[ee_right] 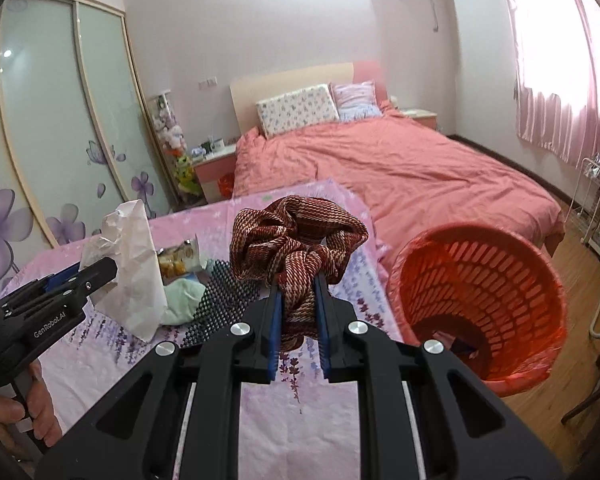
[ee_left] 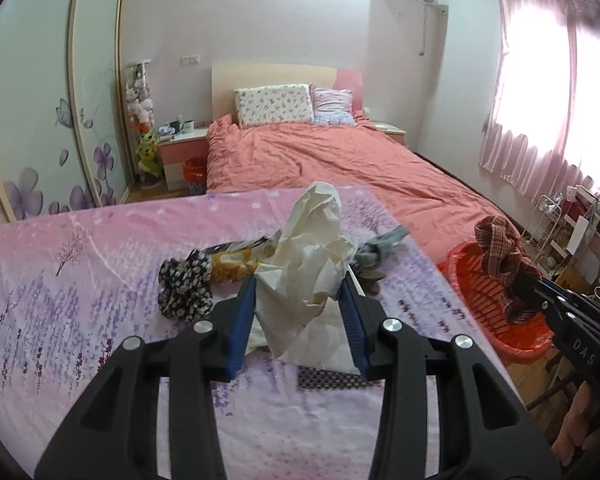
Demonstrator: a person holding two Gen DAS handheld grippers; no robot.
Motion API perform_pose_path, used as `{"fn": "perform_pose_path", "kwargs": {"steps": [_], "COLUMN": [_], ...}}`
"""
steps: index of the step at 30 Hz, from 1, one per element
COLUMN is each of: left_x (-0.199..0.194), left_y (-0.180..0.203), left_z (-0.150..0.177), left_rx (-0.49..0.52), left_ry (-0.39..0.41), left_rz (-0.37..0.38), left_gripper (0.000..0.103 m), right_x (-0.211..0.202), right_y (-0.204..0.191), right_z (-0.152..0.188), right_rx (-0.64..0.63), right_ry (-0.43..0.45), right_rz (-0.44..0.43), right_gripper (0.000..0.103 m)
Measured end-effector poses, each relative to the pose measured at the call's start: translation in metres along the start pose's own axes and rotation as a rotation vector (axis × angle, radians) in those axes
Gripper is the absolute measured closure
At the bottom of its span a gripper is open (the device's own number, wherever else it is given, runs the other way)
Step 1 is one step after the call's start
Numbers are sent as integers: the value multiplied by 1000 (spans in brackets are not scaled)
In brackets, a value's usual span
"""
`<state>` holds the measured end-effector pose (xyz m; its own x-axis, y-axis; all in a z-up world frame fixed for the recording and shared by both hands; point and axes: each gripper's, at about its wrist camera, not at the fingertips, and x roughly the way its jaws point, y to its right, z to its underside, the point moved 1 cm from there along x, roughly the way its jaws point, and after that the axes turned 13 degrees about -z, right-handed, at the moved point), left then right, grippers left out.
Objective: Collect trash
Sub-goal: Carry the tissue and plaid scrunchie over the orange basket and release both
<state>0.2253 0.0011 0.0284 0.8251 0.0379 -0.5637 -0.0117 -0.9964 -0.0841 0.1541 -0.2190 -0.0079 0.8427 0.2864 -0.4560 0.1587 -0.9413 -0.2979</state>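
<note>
Left tool [ee_left: 300, 280], crumpled cream paper [ee_left: 308, 252], possibly tissue

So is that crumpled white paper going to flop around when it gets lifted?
Probably a bit. The crumpled white paper is wrinkled and thin, so it likely bends easily yet keeps some shape, as its top stands up above the left hand-held gripper. It looks light for its size, and should not slip while pinched on both sides.
</note>
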Motion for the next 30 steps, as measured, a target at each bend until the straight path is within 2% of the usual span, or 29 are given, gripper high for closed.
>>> {"fn": "perform_pose_path", "kwargs": {"steps": [14,22,30], "left_x": [-42,-48,-34], "left_y": [56,113,180], "left_z": [-19,-23,-20], "left_rx": [56,108,158], "left_ry": [62,67,44], "left_rz": [87,167,252], "left_gripper": [62,62,62], "right_x": [-43,-60,-61], "right_y": [36,79,129], "right_z": [-8,-8,-7], "right_rx": [27,76,152], "right_ry": [94,130,145], "right_rz": [51,102,162], "right_gripper": [88,88,88]}}
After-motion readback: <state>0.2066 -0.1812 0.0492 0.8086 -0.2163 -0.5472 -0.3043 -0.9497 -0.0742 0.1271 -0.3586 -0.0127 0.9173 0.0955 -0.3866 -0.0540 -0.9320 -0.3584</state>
